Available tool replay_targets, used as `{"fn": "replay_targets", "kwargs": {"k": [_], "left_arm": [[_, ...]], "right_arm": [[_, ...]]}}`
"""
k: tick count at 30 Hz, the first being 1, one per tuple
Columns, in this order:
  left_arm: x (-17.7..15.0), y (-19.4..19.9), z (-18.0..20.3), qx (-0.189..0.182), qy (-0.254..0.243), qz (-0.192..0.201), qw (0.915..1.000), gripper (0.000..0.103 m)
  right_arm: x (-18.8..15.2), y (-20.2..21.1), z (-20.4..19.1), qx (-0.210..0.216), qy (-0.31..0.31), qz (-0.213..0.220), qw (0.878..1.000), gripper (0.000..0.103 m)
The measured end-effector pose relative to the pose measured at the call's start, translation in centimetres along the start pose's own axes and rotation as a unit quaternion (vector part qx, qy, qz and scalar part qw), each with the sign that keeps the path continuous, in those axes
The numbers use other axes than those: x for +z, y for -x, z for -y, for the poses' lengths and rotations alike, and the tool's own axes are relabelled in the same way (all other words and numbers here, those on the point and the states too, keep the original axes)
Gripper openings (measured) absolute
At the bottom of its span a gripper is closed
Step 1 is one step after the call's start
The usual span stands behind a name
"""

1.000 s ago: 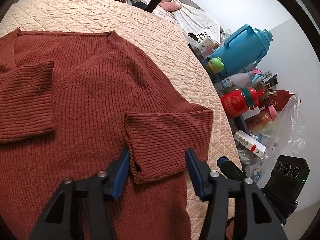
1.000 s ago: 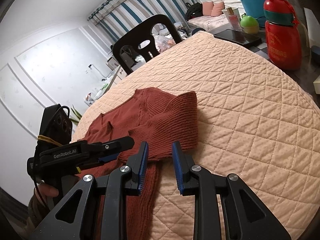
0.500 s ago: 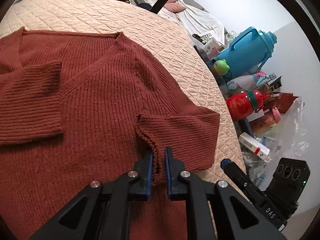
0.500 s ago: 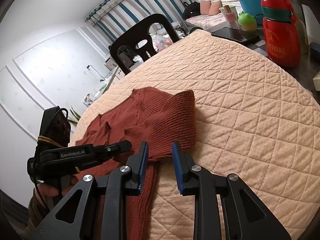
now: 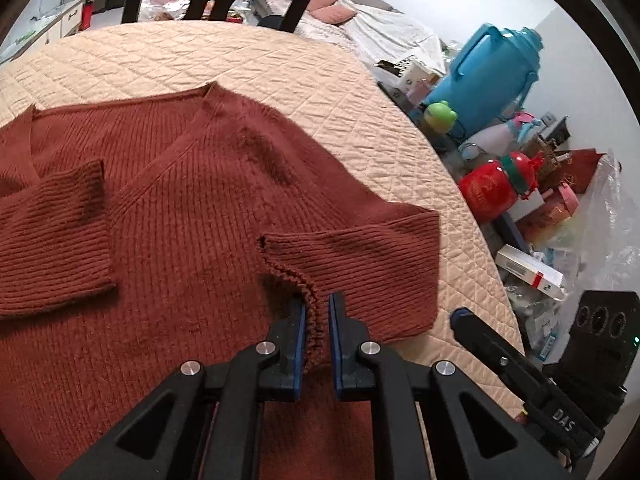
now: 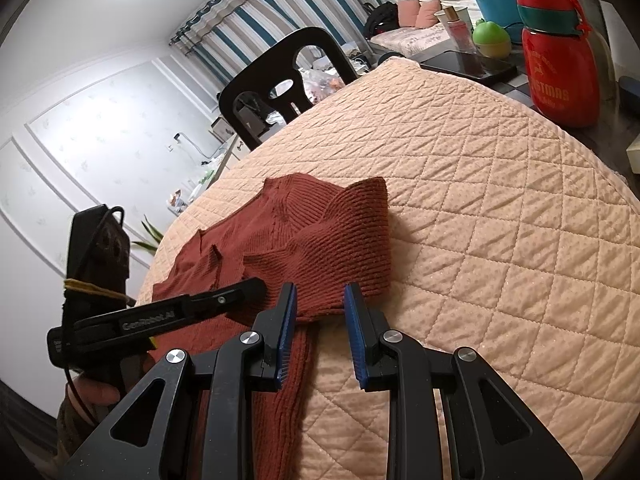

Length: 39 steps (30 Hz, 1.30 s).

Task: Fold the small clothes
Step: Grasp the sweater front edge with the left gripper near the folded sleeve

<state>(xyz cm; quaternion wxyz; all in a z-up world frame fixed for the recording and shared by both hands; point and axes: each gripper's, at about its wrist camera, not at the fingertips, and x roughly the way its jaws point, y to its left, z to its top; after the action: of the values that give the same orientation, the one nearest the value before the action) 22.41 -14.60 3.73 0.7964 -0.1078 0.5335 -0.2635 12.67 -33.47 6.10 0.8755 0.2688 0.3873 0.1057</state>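
Bright ceiling glare, soft shadows, fisheye-warped edges.

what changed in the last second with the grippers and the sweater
The left gripper went from open, its fingers either side of the folded sleeve cuff, to clamped: its jaws have just been closing and now pinch the cuff's knitted edge, lifting it slightly off the rust sweater. The right gripper kept its place, jaws part open over the sweater's side edge, gripping nothing. The quilted cover is unchanged.

You are in a lived-in home. Striped curtains (image 6: 280, 20), a dark chair (image 6: 280, 80) and a quilted tablecloth (image 6: 480, 200) show it. Household clutter (image 5: 520, 184) crowds the table's edge.
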Motion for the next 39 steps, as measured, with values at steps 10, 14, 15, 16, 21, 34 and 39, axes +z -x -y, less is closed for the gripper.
{"fn": "replay_targets", "kwargs": {"k": [10,14,15,16,21,34,39], "left_arm": [[0.3,-0.6,0.1,-0.008,0.0,-0.009,0.9999,0.006],[0.5,0.3,-0.3,-0.021,0.004,0.007,0.9997,0.006],[0.5,0.7,-0.4,-0.024,0.007,0.013,0.9996,0.006],[0.7,1.0,-0.3,-0.028,0.006,0.018,0.9994,0.006],[1.7,2.7,-0.6,-0.032,0.005,0.046,0.9984,0.006],[3.6,6.5,-3.1,-0.042,0.027,0.1,0.9937,0.006],[4.0,7.3,-4.6,-0.04,0.036,0.108,0.9927,0.006]], "right_arm": [[0.1,0.1,0.0,-0.003,0.0,0.0,1.0,0.025],[0.2,0.2,-0.2,-0.008,0.002,0.003,1.0,0.025],[0.2,0.3,-0.3,-0.01,0.003,0.004,1.0,0.025],[0.2,0.3,-0.4,-0.012,0.004,0.005,1.0,0.025],[0.5,0.4,-0.7,-0.018,0.006,0.009,1.0,0.025],[1.7,-1.4,-2.5,-0.039,0.029,0.005,0.999,0.025],[2.2,-2.7,-2.9,-0.048,0.036,-0.005,0.998,0.025]]}}
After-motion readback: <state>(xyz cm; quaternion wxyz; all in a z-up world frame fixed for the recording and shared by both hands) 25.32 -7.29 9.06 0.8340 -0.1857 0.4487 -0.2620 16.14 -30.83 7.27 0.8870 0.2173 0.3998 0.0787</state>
